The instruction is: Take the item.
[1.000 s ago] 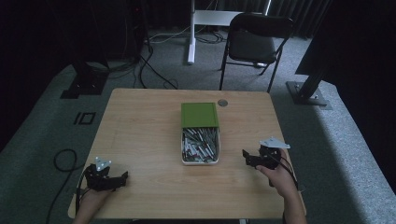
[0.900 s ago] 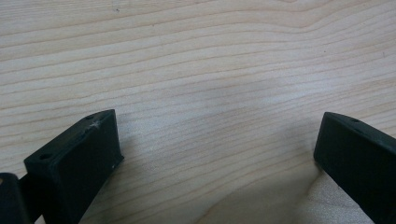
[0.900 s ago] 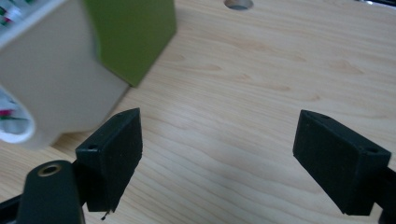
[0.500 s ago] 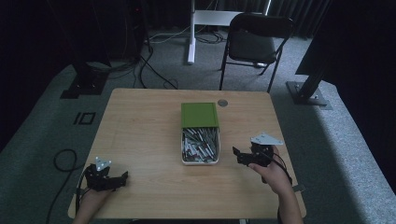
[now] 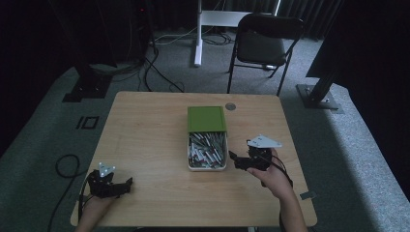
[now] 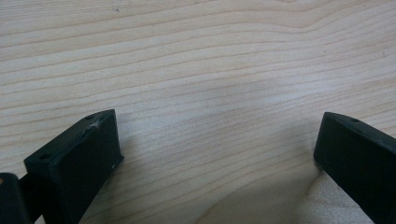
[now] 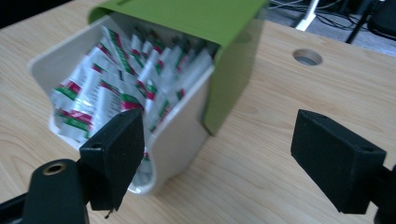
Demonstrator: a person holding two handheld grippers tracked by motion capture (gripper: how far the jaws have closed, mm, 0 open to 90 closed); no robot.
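A white box [image 5: 207, 166] with a green lid [image 5: 206, 119] slid halfway back stands at the table's middle. It holds several white packets [image 5: 207, 151] with red and green print. In the right gripper view the box [image 7: 180, 140], its lid [image 7: 205, 18] and the packets [image 7: 130, 79] are close ahead. My right gripper [image 5: 234, 160] is open just right of the box, pointing at it, nothing between its jaws [image 7: 219, 154]. My left gripper [image 5: 126, 185] rests open near the table's front left corner, over bare wood [image 6: 219, 140].
The wooden table [image 5: 145, 130] has a round cable hole [image 5: 230, 106] behind the box. A black folding chair [image 5: 263, 46] and a white desk leg [image 5: 198, 34] stand beyond the far edge. Cables [image 5: 63, 166] lie on the carpet at left.
My right gripper has moved left toward the box's right side. The left gripper has stayed put.
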